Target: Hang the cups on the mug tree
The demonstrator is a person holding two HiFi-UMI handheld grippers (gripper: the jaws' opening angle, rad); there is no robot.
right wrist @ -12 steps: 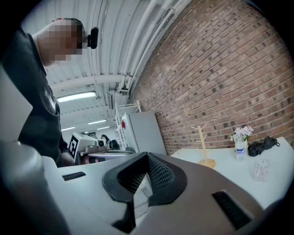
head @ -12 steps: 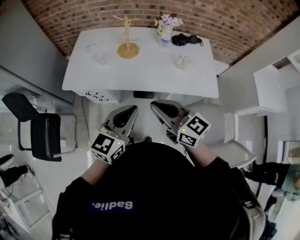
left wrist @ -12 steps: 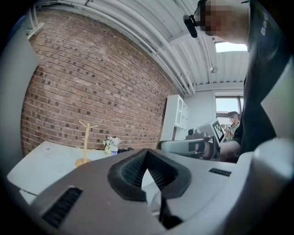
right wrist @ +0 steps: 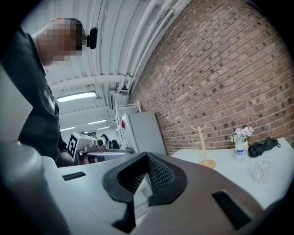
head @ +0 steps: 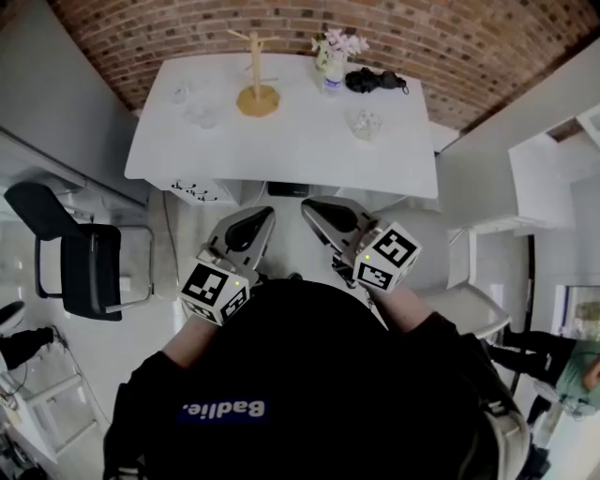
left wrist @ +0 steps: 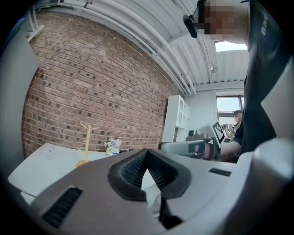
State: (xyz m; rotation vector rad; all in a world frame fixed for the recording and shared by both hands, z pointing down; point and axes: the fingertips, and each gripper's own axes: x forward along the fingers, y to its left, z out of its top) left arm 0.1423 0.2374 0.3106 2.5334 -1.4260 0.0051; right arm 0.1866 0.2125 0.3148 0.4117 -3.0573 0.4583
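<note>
A wooden mug tree (head: 254, 73) stands at the far side of the white table (head: 281, 150); it also shows small as the mug tree (left wrist: 87, 139) and the mug tree (right wrist: 202, 146). No cup hangs on it. Clear glass cups sit on the table: two at the left (head: 199, 114) and one at the right (head: 366, 123), the latter seen as a glass cup (right wrist: 261, 170). My left gripper (head: 266, 218) and right gripper (head: 308, 209) are held side by side before the table's near edge, both shut and empty. The left gripper (left wrist: 147, 157) and right gripper (right wrist: 146, 161) point roughly level.
A vase of flowers (head: 330, 58) and a black bundle (head: 375, 81) sit at the table's far edge. A black chair (head: 82, 267) stands at the left. White furniture (head: 539, 187) lines the right, where a person (head: 574, 367) stands. A brick wall (head: 281, 19) runs behind the table.
</note>
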